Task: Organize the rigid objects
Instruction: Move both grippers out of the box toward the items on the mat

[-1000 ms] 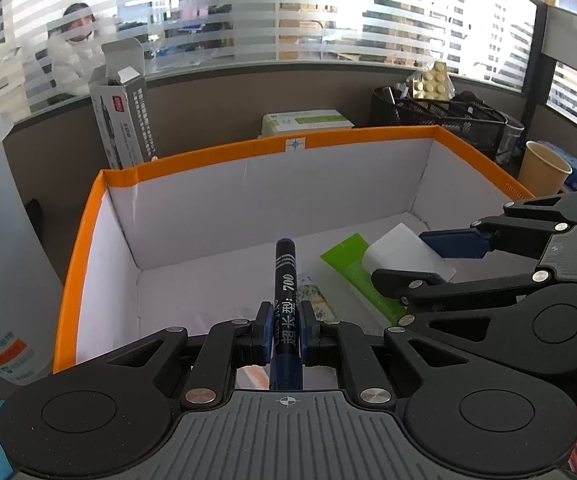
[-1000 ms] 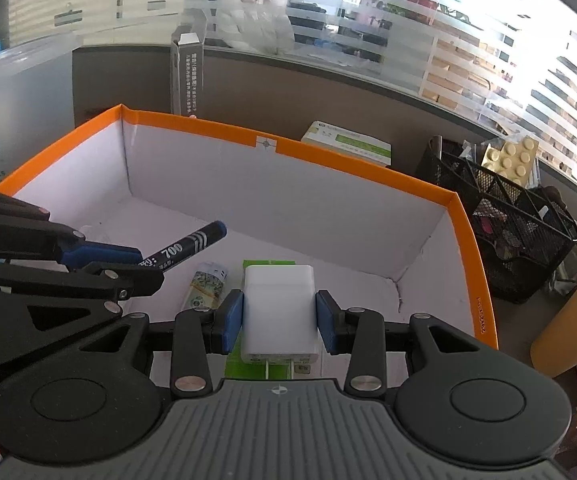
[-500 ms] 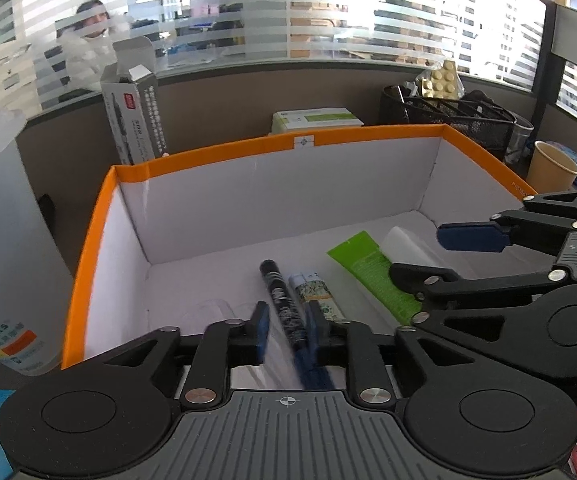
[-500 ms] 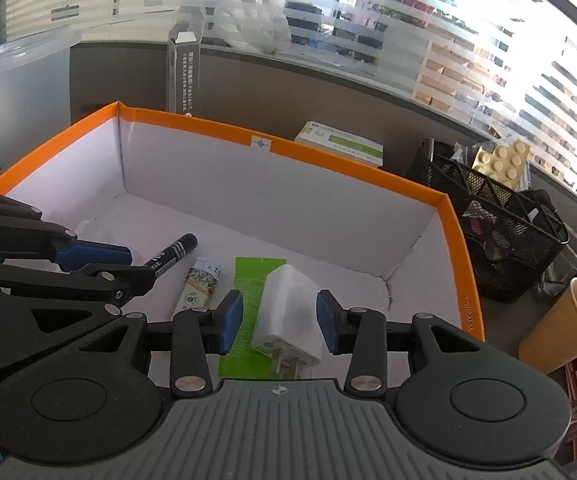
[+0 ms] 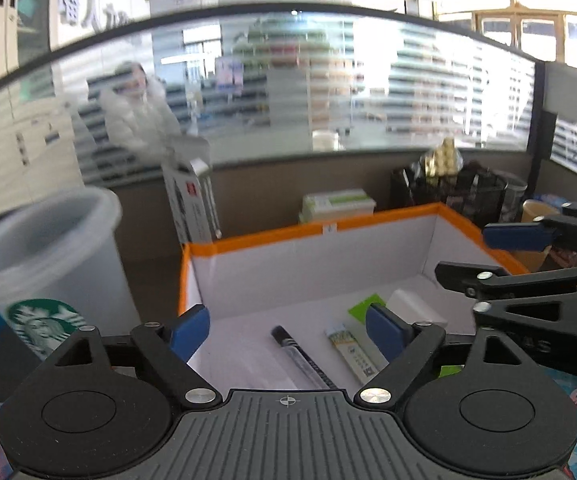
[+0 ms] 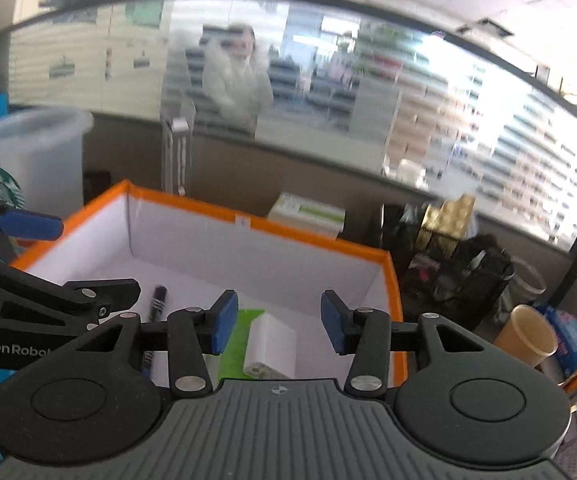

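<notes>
An orange-rimmed white box (image 5: 308, 232) (image 6: 312, 238) holds a black marker (image 5: 300, 358) (image 6: 157, 300), a white charger block (image 6: 270, 344) (image 5: 412, 306), a green packet (image 6: 242, 340) (image 5: 362, 306) and a small printed tube (image 5: 350, 350). My left gripper (image 5: 288, 332) is open and empty, raised above the box's near edge. My right gripper (image 6: 276, 326) is open and empty above the charger. Each gripper shows in the other's view, the right one in the left wrist view (image 5: 516, 256) and the left one in the right wrist view (image 6: 48, 256).
A translucent Starbucks cup (image 5: 44, 264) stands left of the box. Behind the box are a tall pen carton (image 5: 192, 200) and a green-white box (image 5: 338, 202). A black mesh basket (image 6: 452, 276) and a paper cup (image 6: 528, 336) stand to the right.
Both grippers opened and let go: the marker and the charger dropped into the box. Both grippers then lifted and pulled back, tilting upward.
</notes>
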Tool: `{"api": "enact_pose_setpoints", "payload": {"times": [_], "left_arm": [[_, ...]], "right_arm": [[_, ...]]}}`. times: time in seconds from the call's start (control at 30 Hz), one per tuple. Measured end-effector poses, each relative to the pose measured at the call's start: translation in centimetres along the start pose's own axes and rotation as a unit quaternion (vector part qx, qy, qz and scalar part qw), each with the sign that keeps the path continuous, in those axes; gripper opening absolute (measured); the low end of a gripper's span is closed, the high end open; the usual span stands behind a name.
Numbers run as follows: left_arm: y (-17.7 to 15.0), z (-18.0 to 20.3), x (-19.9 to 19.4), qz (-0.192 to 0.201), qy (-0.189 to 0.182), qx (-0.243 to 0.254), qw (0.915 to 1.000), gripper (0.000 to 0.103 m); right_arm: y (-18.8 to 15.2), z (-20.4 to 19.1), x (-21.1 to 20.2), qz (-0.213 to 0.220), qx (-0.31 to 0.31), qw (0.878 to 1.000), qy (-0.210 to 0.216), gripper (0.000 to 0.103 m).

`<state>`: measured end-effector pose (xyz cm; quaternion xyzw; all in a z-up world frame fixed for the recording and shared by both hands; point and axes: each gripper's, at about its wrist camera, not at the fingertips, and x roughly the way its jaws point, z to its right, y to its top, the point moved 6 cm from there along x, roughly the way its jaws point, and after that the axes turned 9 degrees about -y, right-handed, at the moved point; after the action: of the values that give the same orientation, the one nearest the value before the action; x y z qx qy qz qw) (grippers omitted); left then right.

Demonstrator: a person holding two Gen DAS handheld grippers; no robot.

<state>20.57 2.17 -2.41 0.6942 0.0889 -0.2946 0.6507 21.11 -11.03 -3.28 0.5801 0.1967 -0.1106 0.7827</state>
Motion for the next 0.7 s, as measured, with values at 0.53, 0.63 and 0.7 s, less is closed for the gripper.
{"api": "enact_pose_setpoints", "payload": {"times": [0.53, 0.63, 0.7], "left_arm": [[-9.8, -2.1, -5.5, 0.022, -0.008, 0.045, 0.9987, 0.1], [-11.2, -1.9, -4.5, 0.007, -0.038, 0.056, 0.9977, 0.1], [-11.8, -1.5, -3.7, -0.003, -0.061, 0.068, 0.9958, 0.1]], "right_arm": [[-12.3, -3.6, -9.8, 0.017, -0.042, 0.996, 0.075, 0.084], [-13.8, -5.2, -9.3, -0.001, -0.044, 0.993, 0.107, 0.084], [-13.8, -5.9, -8.9, -0.005, -0.035, 0.992, 0.121, 0.084]]}}
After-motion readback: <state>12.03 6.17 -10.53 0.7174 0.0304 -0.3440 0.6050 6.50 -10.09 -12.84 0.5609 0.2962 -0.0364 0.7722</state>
